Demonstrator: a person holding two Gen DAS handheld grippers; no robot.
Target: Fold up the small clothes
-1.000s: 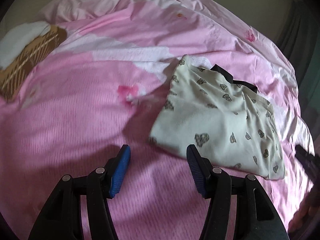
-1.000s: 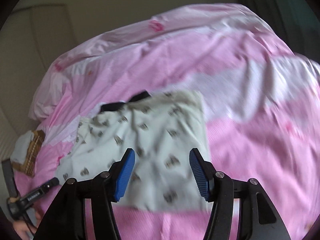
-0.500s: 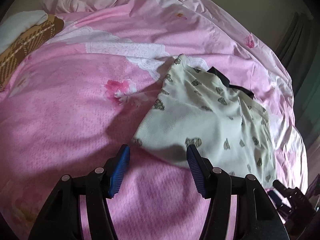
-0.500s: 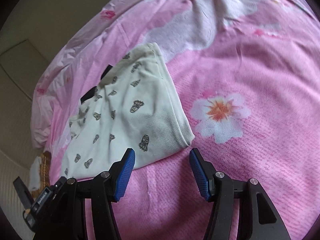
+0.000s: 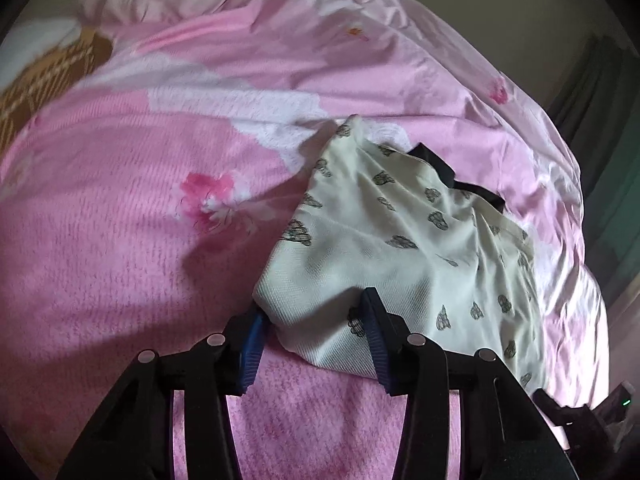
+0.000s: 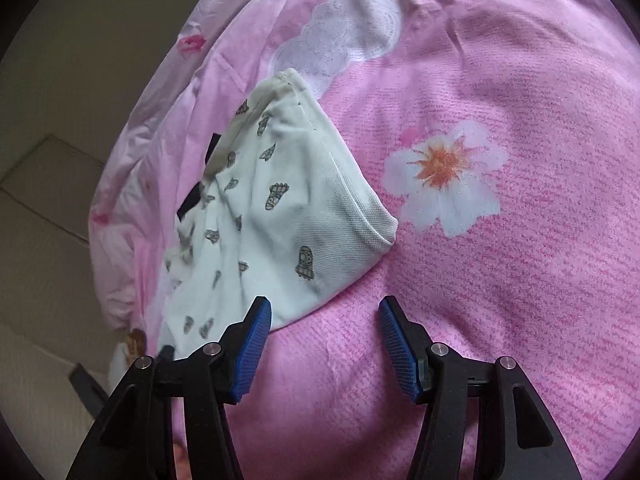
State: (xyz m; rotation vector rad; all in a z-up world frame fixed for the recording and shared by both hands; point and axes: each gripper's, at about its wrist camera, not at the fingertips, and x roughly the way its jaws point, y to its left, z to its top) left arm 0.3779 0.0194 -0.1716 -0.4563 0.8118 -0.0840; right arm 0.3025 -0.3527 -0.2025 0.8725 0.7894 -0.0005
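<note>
A small cream garment [image 5: 400, 248] with a dark print and a black trim [image 5: 452, 176] lies folded on a pink bedspread [image 5: 120, 240]. My left gripper [image 5: 312, 336] is open, and the garment's near corner lies between its blue pads. In the right wrist view the same garment [image 6: 280, 216] lies left of centre. My right gripper [image 6: 324, 340] is open and empty just below the garment's near edge, its left pad [image 6: 252, 344] touching or just over the hem.
A brown and white checked cloth [image 5: 44, 76] lies at the bed's far left. A white flower print [image 6: 444, 176] marks the bedspread right of the garment. A beige wall and a dark curtain [image 5: 600, 92] border the bed.
My left gripper has moved forward so the garment's corner now lies between its pads. My right gripper has come closer to the garment's near edge.
</note>
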